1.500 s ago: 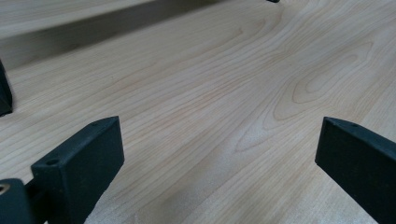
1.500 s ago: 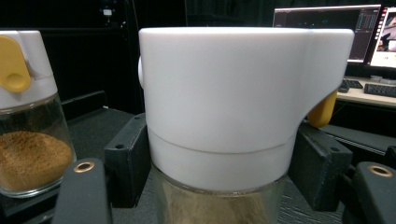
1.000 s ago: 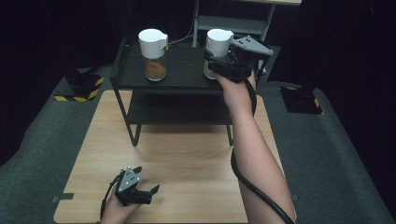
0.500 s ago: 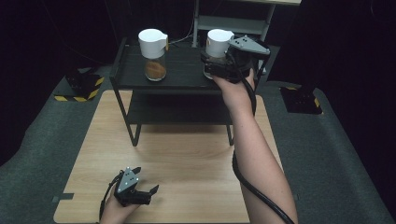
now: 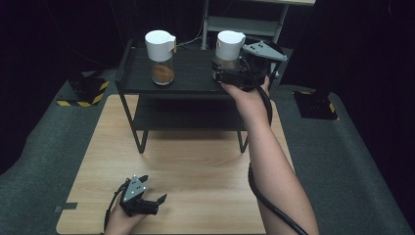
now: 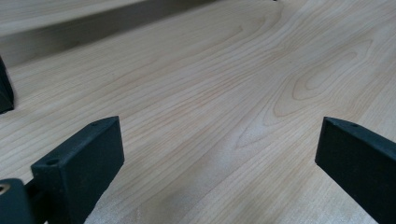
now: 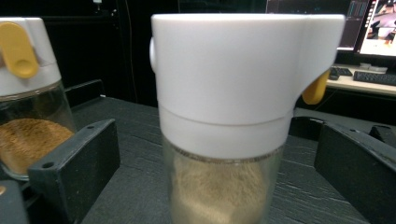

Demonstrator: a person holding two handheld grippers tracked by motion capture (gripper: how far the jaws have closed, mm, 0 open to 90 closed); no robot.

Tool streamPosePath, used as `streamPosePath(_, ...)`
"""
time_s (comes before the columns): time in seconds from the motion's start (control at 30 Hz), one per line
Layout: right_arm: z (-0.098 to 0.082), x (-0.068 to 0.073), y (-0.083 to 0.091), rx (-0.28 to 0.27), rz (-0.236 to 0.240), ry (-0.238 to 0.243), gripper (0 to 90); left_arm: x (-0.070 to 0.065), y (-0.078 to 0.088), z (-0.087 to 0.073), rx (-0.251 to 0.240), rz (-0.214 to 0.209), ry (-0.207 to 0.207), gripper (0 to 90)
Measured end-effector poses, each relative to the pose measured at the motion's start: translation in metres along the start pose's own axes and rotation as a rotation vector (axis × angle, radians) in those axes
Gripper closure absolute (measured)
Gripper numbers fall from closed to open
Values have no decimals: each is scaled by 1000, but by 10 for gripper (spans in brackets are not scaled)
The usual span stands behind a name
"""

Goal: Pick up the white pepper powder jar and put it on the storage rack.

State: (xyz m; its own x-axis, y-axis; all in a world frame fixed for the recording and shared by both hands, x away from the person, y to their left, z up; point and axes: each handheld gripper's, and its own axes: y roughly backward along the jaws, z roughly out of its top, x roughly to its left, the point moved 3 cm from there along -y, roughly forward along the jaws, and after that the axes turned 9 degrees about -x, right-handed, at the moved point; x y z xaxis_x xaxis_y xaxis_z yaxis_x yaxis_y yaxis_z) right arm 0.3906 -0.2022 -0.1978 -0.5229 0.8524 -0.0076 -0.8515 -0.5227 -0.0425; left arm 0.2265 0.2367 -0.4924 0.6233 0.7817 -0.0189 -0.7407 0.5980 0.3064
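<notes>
Two glass shaker jars with white lids stand on the top of a black shelf rack. One holds dark brown powder. The other holds pale powder and stands upright between the jaws of my right gripper. Those jaws have just been opening, and the fingers now stand clear of the glass on both sides. My left gripper rests low over the wooden table near its front left edge, open and holding nothing.
The rack has a lower tier and thin legs on the far half of the table. Grey floor mats surround the table. A metal stand rises behind the rack. A desk with a keyboard lies far off.
The right gripper's jaws have spread apart around the pale-powder jar, which stays on the rack. The right hand has barely shifted. The left hand and its gripper have kept still.
</notes>
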Motion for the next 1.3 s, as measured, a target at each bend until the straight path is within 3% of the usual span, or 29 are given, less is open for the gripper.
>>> streamPosePath(0.5, -5, 8, 23, -19, 41, 7, 0, -1, 0, 1, 4, -1, -8, 14)
streamPosePath(1.0, -27, 12, 46, -29, 68, 21, 0, -1, -1, 1, 8, 3, -10, 15)
streamPosePath(1.3, -45, 15, 64, -28, 81, 59, 0, -2, -1, 1, 6, 7, -7, 14)
